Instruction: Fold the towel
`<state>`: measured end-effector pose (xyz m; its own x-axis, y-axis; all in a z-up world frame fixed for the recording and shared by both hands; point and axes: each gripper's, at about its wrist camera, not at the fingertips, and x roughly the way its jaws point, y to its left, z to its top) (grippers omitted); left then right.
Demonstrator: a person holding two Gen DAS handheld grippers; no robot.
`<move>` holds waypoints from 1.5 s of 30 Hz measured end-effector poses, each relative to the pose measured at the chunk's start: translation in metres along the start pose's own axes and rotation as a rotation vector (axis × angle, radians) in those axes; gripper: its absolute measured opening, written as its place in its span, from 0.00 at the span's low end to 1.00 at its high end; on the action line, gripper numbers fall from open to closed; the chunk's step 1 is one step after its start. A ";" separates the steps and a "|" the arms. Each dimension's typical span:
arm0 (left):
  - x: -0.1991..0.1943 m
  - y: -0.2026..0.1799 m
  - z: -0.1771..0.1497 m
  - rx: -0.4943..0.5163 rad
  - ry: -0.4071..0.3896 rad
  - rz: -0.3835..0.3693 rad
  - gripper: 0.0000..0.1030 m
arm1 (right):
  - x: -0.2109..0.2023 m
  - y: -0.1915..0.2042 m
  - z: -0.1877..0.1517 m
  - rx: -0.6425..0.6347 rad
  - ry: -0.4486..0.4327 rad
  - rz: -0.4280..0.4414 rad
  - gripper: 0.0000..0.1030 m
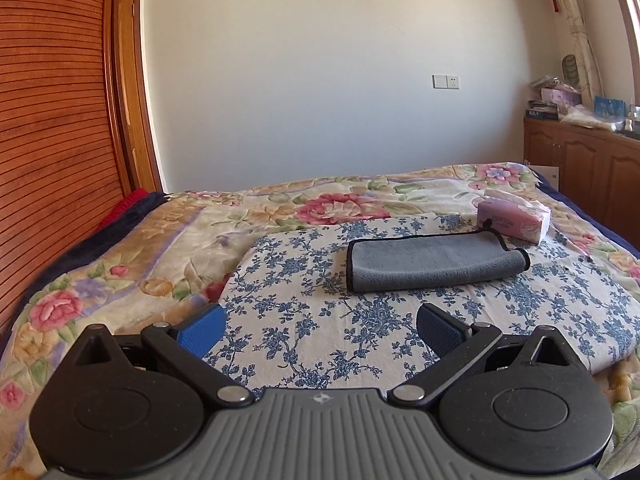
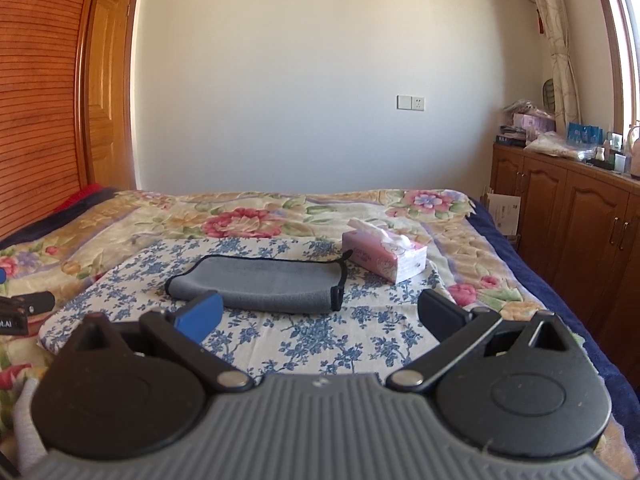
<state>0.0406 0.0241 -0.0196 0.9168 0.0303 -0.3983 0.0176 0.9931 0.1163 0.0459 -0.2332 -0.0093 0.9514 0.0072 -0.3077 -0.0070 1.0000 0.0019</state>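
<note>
A grey towel with black edging [image 1: 434, 261] lies folded over on a blue-flowered white cloth [image 1: 304, 308] on the bed. It also shows in the right wrist view [image 2: 264, 284]. My left gripper [image 1: 320, 330] is open and empty, held back from the towel's near edge. My right gripper [image 2: 320, 316] is open and empty, just short of the towel's near edge, with its left blue pad [image 2: 202, 316] in front of the towel's near left part. Part of the left gripper [image 2: 24, 312] shows at the far left of the right wrist view.
A pink tissue box [image 1: 514, 218] stands on the bed just behind the towel's right end, also in the right wrist view [image 2: 384, 258]. A floral quilt [image 1: 132, 264] covers the bed. A wooden headboard [image 1: 44, 140] is at left, wooden cabinets [image 2: 568, 220] at right.
</note>
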 end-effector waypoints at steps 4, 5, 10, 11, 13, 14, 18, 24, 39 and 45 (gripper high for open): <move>-0.002 0.000 -0.001 0.003 -0.018 0.007 1.00 | -0.001 0.000 0.000 0.000 -0.011 -0.008 1.00; -0.002 0.000 -0.001 0.002 -0.021 0.006 1.00 | -0.001 0.000 -0.001 -0.001 -0.014 -0.011 1.00; -0.005 0.000 0.000 0.005 -0.050 0.004 1.00 | -0.003 0.000 0.000 0.001 -0.033 -0.017 1.00; -0.006 0.001 0.000 0.006 -0.058 0.002 1.00 | -0.004 0.000 0.000 0.002 -0.038 -0.019 1.00; -0.008 0.000 0.001 0.010 -0.073 -0.001 1.00 | -0.005 0.000 -0.001 0.002 -0.046 -0.022 1.00; -0.009 -0.001 0.001 0.015 -0.080 -0.001 1.00 | -0.005 0.001 0.000 0.001 -0.047 -0.022 1.00; -0.013 -0.003 0.002 0.027 -0.104 -0.003 1.00 | -0.006 0.002 0.000 -0.007 -0.060 -0.029 1.00; -0.017 -0.003 0.003 0.033 -0.129 -0.002 1.00 | -0.008 0.003 0.000 -0.012 -0.073 -0.034 1.00; -0.017 -0.002 0.002 0.024 -0.125 -0.003 1.00 | -0.006 0.002 0.000 -0.008 -0.066 -0.039 1.00; -0.017 -0.002 0.003 0.023 -0.123 -0.002 1.00 | -0.006 0.002 0.000 -0.007 -0.065 -0.039 1.00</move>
<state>0.0261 0.0213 -0.0107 0.9587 0.0131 -0.2840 0.0270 0.9902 0.1370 0.0398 -0.2313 -0.0078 0.9690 -0.0319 -0.2449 0.0290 0.9995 -0.0154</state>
